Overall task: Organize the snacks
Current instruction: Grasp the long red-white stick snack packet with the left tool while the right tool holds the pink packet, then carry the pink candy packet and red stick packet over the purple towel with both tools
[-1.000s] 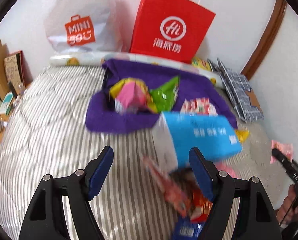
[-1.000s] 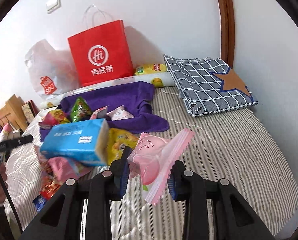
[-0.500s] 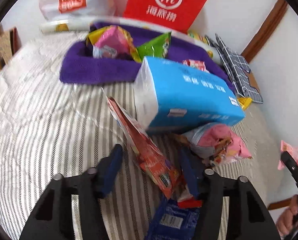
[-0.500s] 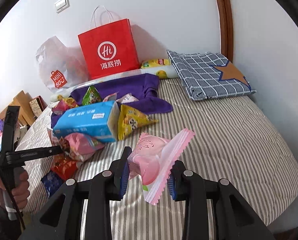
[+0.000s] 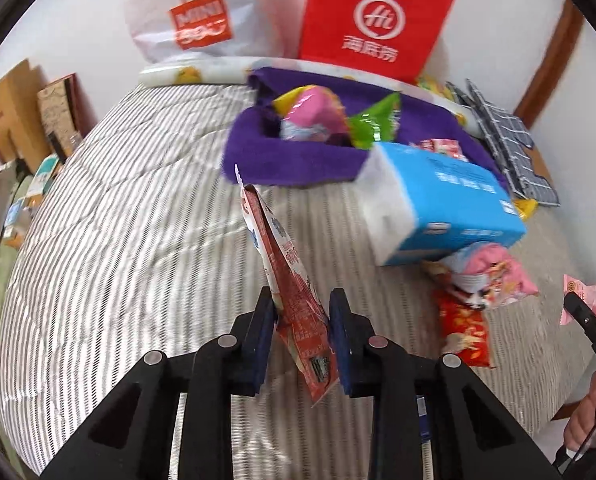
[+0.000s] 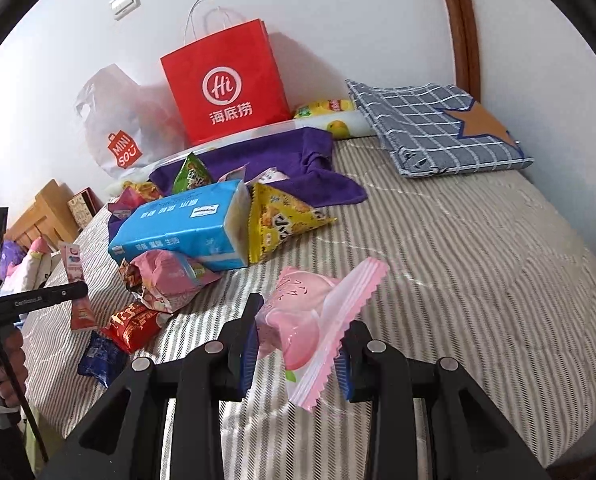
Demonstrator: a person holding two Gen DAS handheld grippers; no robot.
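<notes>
Your working surface is the striped bed cover (image 5: 130, 240), which fills the field below and ahead of both grippers. At its far edge, against the wall, stand a red paper bag (image 6: 226, 84) and a white plastic shopping bag (image 5: 202, 16); what either one holds cannot be seen. Ahead and to the right of your right gripper (image 6: 296, 340) lies a blue checked pillow (image 6: 433, 128) with a star patch.

A purple towel (image 5: 298, 160), bunched into a shallow nest ahead of your left gripper (image 5: 299, 334), holds a pink-and-yellow snack bag (image 5: 309, 116) and a green snack bag (image 5: 373, 126).

A blue tissue pack (image 5: 449, 204) lies ahead and to the right of your left gripper, resting partly on a pink snack bag (image 5: 489, 272). A yellow chip bag (image 6: 278, 220) touches the tissue pack's white end. Just beside the pink bag lie a red snack packet (image 5: 463, 320) and a dark blue packet (image 6: 102, 356).

Your left gripper has just been closing: its pads now pinch the lower part of a red-and-white sachet (image 5: 294, 280), which stands up and away from the jaws, clear of the bed. Your right gripper is pressed together on a pink jelly cup packet (image 6: 309, 316), held above the cover; its serrated edge projects to the right.
</notes>
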